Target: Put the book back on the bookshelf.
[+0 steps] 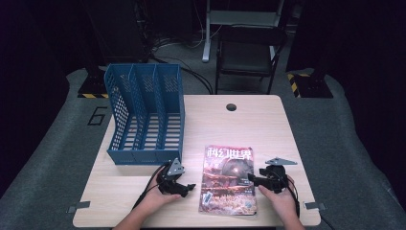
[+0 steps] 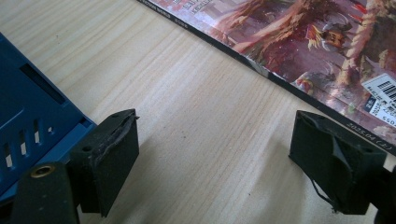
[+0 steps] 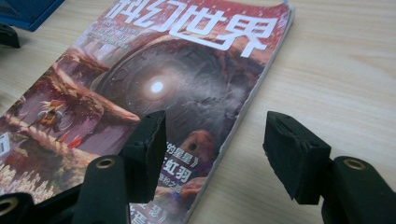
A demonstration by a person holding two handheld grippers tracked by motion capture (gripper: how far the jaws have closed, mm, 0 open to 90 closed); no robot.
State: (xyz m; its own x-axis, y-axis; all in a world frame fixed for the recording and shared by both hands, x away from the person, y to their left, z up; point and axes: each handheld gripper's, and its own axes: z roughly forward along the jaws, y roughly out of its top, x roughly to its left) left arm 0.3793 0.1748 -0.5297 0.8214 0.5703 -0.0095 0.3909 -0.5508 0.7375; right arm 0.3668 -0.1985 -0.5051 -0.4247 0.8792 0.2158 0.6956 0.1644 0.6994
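From above I see the magazine (image 1: 229, 179) flat on the table (image 1: 268, 124), between my left gripper (image 1: 189, 187) and right gripper (image 1: 253, 180). Left gripper view: jaws wide over bare wood, rack (image 2: 32, 116) beside. Right gripper view: jaws wide, straddling the magazine's edge, gripping nothing.

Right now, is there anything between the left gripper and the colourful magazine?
No, only bare pale wooden table lies between the open left gripper and the colourful flat magazine, as the left gripper view shows.
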